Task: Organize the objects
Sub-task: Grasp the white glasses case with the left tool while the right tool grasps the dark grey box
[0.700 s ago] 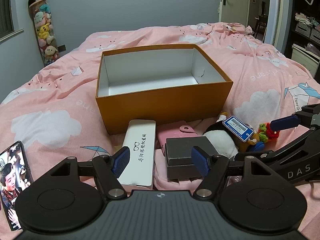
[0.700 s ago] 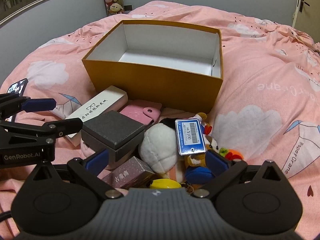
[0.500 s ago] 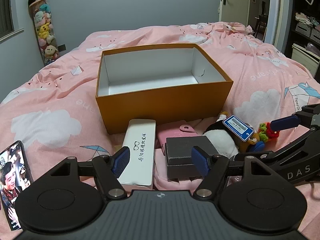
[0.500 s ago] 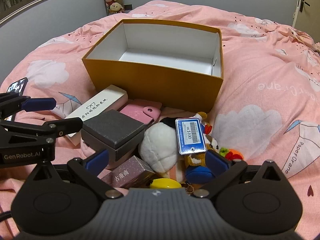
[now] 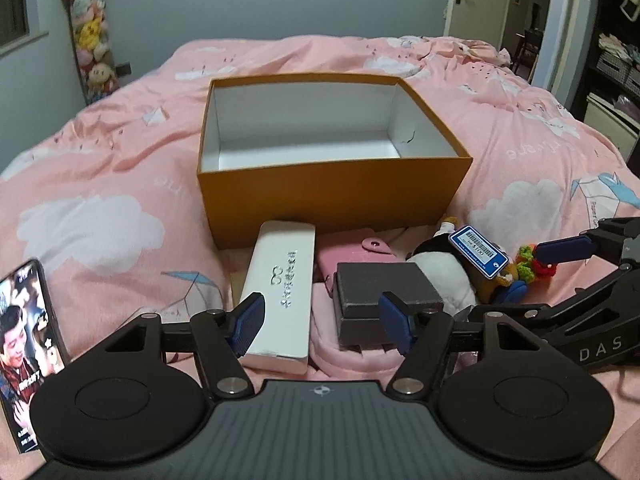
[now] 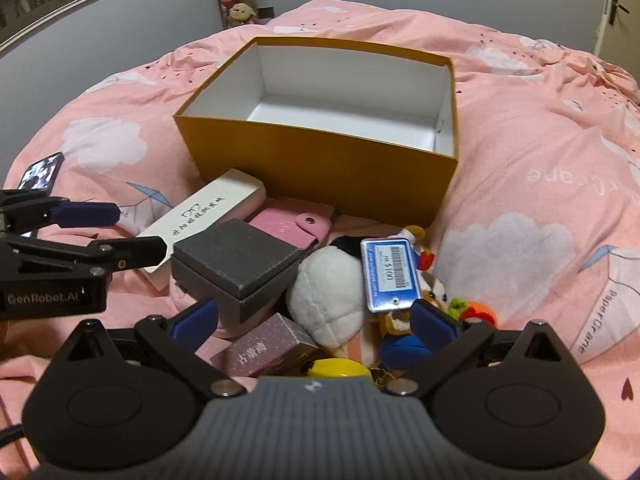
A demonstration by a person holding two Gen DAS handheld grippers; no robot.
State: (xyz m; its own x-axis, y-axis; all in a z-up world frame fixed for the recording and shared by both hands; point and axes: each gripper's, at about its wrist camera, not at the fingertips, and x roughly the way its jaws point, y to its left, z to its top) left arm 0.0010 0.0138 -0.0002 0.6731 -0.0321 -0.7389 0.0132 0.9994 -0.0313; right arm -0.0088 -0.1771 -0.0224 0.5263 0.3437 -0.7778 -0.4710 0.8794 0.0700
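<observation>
An open orange box [image 5: 332, 200] with a white, empty inside stands on the pink bed. In front of it lie a white glasses case [image 5: 280, 292], a pink wallet [image 5: 352, 252], a dark grey box [image 5: 384, 292], and a white-and-black plush [image 5: 448, 276] with a blue price tag [image 5: 478, 252]. My left gripper [image 5: 322, 320] hovers open over the near ends of the case and grey box. My right gripper [image 6: 316, 324] is open wide over the plush [image 6: 328, 296], a small mauve box [image 6: 264, 350] and a yellow item [image 6: 336, 368]. Neither holds anything.
A lit phone [image 5: 28, 340] lies on the quilt at the far left. Small knitted toys [image 6: 472, 312] sit right of the plush. Stuffed toys hang in the far wall corner [image 5: 90, 40]. A doorway and shelves lie to the right.
</observation>
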